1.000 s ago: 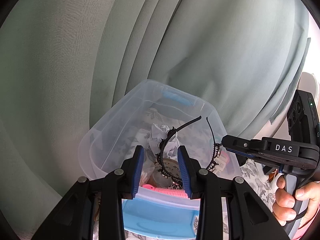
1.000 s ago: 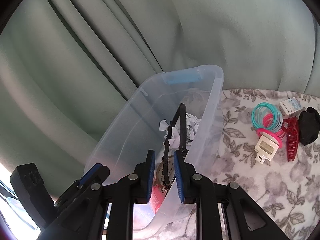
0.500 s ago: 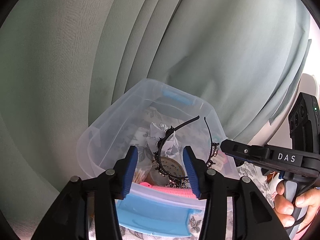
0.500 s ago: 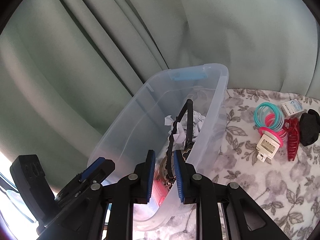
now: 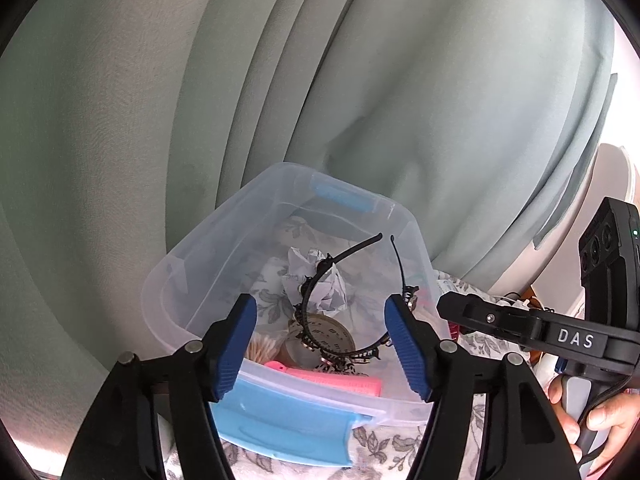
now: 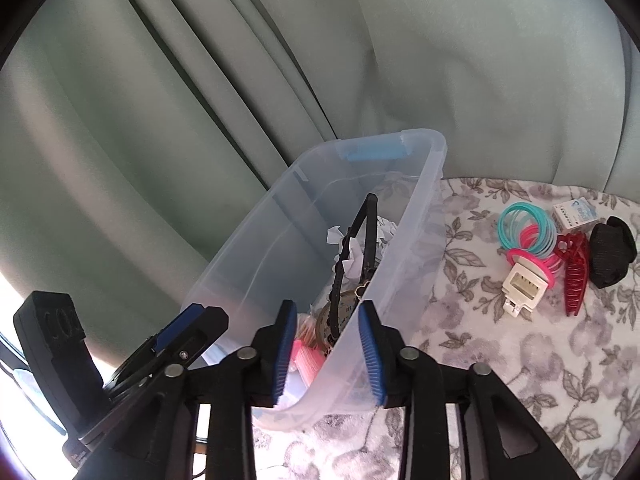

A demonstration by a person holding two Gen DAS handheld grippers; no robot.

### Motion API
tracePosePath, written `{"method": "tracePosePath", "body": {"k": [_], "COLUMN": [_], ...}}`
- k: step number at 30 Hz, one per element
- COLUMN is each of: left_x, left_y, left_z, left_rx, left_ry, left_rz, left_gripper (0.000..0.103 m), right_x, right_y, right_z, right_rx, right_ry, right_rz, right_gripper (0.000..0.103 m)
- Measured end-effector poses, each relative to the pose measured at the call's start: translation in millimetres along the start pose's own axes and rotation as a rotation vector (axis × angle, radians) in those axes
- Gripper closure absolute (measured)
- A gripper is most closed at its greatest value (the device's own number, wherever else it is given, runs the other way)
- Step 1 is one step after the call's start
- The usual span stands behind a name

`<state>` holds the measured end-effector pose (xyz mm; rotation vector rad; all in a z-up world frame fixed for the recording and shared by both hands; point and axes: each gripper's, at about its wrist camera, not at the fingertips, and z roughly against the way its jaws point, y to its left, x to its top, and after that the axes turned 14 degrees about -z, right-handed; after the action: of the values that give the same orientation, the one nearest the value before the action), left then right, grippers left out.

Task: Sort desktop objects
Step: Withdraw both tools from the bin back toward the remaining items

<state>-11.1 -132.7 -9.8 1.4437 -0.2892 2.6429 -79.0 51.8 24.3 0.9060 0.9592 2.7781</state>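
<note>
A black beaded headband lies loose in the clear plastic bin, leaning over crumpled paper. My left gripper hangs open and wide over the bin's near end, holding nothing. My right gripper is open too, its fingers straddling the bin's right wall without touching the headband. In the bin also lie a pink comb and a round dial-faced item. On the floral cloth sit teal and pink rings, a white plug, a red claw clip, a black item and a small white box.
Green curtain folds hang close behind the bin and the table. The bin has blue latches at both ends. A hand grips the right gripper's handle at the right of the left wrist view. The floral cloth spreads right of the bin.
Both grippers have opened and let go of the headband, which has settled lower into the bin. The left gripper's fingers spread much wider and drew back a little.
</note>
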Motion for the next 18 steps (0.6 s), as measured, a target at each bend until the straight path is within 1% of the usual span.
{"method": "tracePosePath", "body": {"k": [3, 11, 16, 18], "left_x": [1.2, 5.1, 8.0, 9.4], "left_y": [-6.2, -29.2, -48.9, -57.8], "left_z": [-0.5, 2.4, 1.8, 0.3], "left_rx": [0.003, 0.002, -0.008, -0.013], "left_ry": [0.004, 0.006, 0.008, 0.009], "left_rz": [-0.011, -0.052, -0.081, -0.093], "left_gripper": [0.035, 0.034, 0.034, 0.034], "right_x": [-1.2, -3.5, -3.1, -2.5], "right_y": [-1.9, -13.8, -29.9, -37.5], "right_z": [7.3, 29.7, 45.3, 51.3], "right_rx": [0.004, 0.019, 0.033, 0.038], "right_ry": [-0.011, -0.04, -0.065, -0.075], "right_rz": [0.005, -0.008, -0.035, -0.049], "right_gripper": [0.053, 0.046, 0.042, 0.039]}}
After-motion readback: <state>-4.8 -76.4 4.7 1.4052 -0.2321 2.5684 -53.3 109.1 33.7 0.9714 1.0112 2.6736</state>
